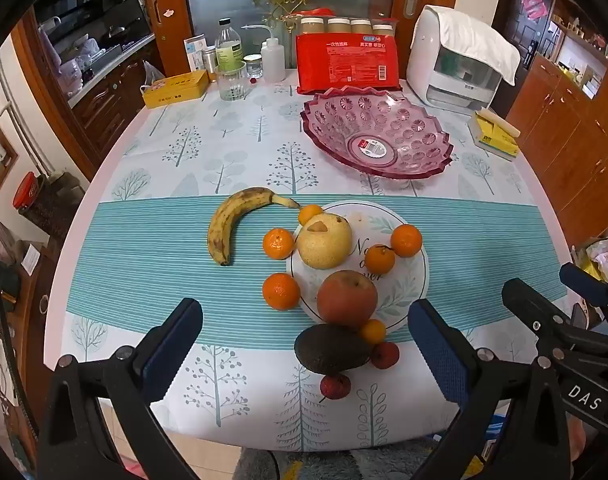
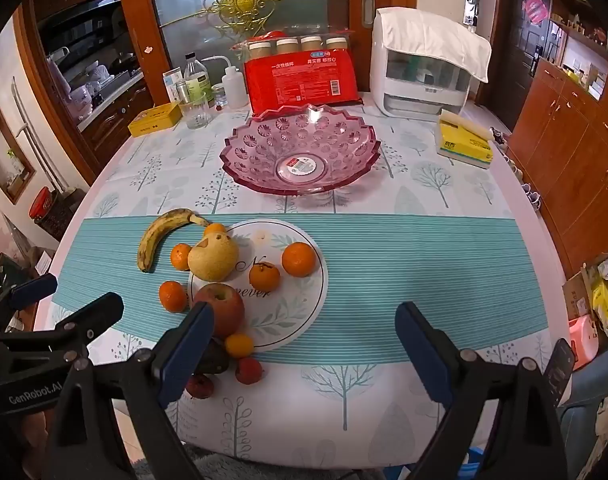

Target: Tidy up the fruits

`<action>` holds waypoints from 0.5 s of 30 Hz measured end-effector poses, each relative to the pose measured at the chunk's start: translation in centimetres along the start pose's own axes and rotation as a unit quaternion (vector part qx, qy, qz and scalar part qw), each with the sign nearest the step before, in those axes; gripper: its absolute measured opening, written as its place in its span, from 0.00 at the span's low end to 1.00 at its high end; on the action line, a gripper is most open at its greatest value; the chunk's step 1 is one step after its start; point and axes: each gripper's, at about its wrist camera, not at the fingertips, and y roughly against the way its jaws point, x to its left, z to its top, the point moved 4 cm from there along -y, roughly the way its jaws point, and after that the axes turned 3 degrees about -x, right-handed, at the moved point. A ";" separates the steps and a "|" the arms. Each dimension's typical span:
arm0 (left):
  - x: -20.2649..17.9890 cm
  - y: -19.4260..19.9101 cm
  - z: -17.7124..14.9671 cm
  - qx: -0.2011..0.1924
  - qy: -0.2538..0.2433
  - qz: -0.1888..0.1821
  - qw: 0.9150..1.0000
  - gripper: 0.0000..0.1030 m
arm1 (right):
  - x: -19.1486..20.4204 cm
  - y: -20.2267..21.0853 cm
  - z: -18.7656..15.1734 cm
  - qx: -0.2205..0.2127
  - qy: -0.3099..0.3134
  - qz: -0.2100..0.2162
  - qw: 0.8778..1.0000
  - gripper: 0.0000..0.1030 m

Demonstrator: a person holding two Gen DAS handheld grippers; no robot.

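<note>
Fruit lies on and around a white round plate [image 1: 412, 292] [image 2: 304, 320]: a pear [image 1: 324, 242] [image 2: 213, 256], a red apple [image 1: 347, 298] [image 2: 223, 308], several mandarins [image 1: 406, 240] [image 2: 299, 259], a banana [image 1: 227, 224] [image 2: 159, 236] to its left, an avocado [image 1: 330, 348] and small red fruits [image 1: 385, 355] [image 2: 248, 370] at the near side. An empty pink glass bowl [image 1: 378, 132] [image 2: 299, 150] stands behind. My left gripper [image 1: 304, 344] is open, hovering near the table's front edge around the avocado. My right gripper [image 2: 304, 340] is open and empty over the plate's near side.
At the back stand a red package [image 1: 346, 62] [image 2: 299, 76], a white appliance [image 1: 460, 60] [image 2: 424, 68], bottles and a glass [image 1: 231, 80] [image 2: 195, 110], a yellow tin [image 1: 175, 88] [image 2: 155, 120] and a yellow box [image 1: 494, 134] [image 2: 464, 140]. Wooden cabinets [image 2: 576, 152] flank the right.
</note>
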 end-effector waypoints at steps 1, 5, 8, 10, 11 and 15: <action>0.0 0.0 0.0 0.000 0.000 0.000 1.000 0.99 | 0.0 0.0 0.0 -0.001 0.000 0.000 1.000 0.90; -0.1 0.0 -0.1 0.000 0.001 0.000 1.000 0.99 | 0.0 0.0 0.1 -0.001 0.000 0.000 1.000 0.90; 0.0 0.0 0.0 0.001 0.001 -0.003 1.000 0.99 | 0.0 0.0 0.1 0.000 0.001 0.000 1.000 0.90; 0.0 -0.1 0.0 0.002 0.001 -0.004 1.000 0.99 | -0.1 0.0 0.1 -0.001 0.000 0.000 1.000 0.90; 0.0 -0.1 -0.1 0.002 0.001 -0.005 1.000 0.99 | -0.1 0.0 0.1 -0.002 0.001 -0.001 1.000 0.90; 0.0 0.1 0.0 0.001 0.002 -0.004 1.000 0.99 | 0.0 0.0 0.2 0.000 0.003 -0.002 1.000 0.90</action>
